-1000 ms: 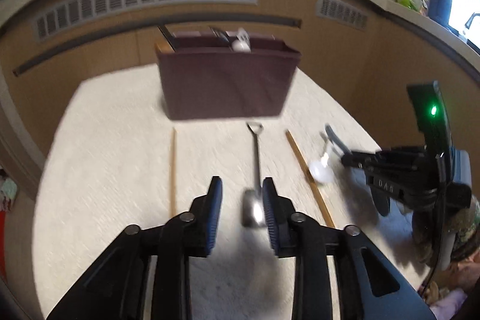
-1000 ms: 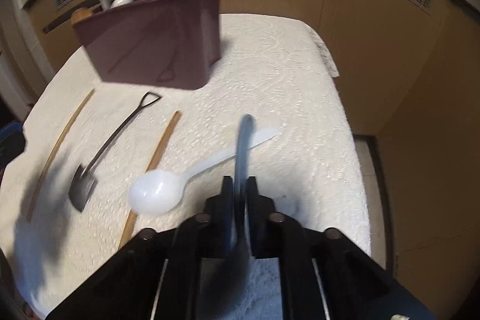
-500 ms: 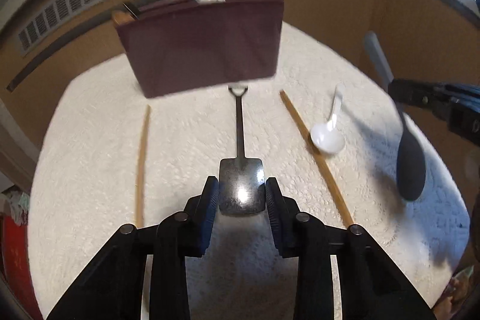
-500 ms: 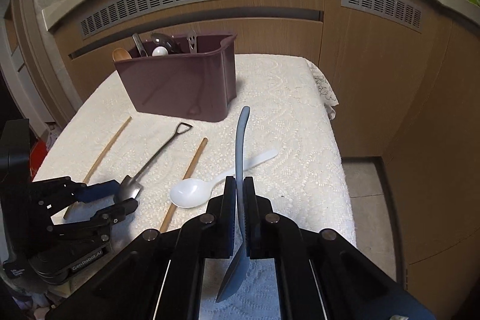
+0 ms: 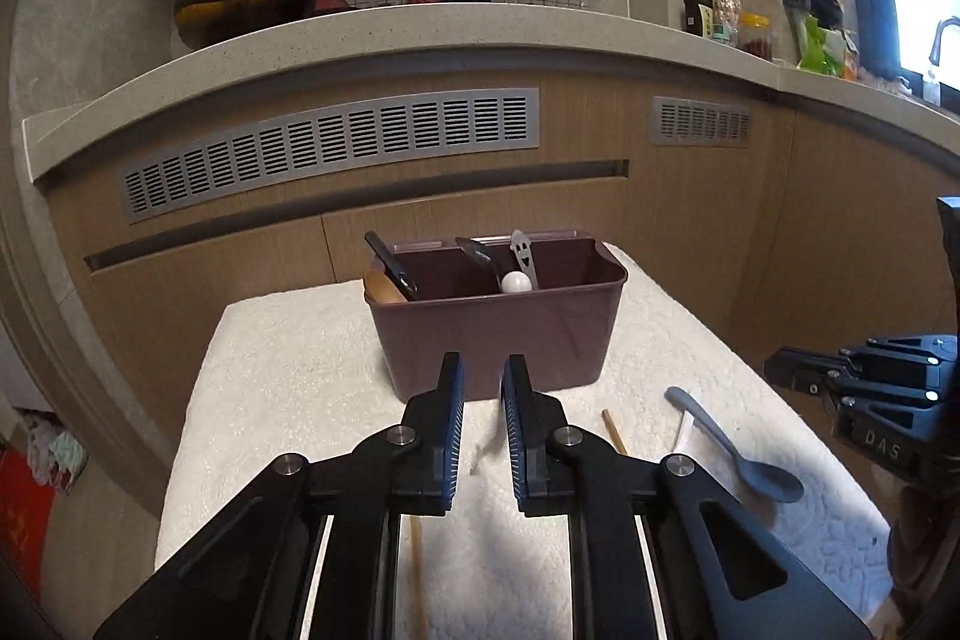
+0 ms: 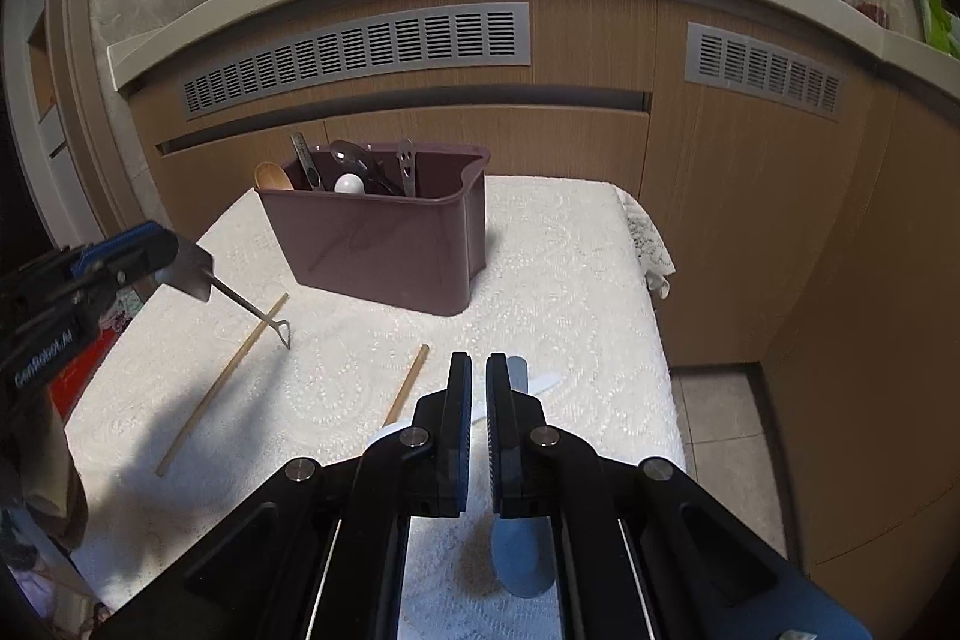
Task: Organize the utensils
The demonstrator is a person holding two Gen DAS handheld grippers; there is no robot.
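Right tongs (image 6: 478, 376) clamp the blue-grey spoon (image 6: 521, 556) above the white cloth (image 6: 558, 280).

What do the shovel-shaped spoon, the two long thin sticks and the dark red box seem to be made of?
Shovel-shaped spoon: probably stainless steel, since the blade is grey with a dull sheen and the rod handle is thin.
Two sticks: wood or bamboo; they are matte tan with no shine.
Dark red box: likely moulded plastic; its smooth walls carry faint reflections and the rim is rounded.
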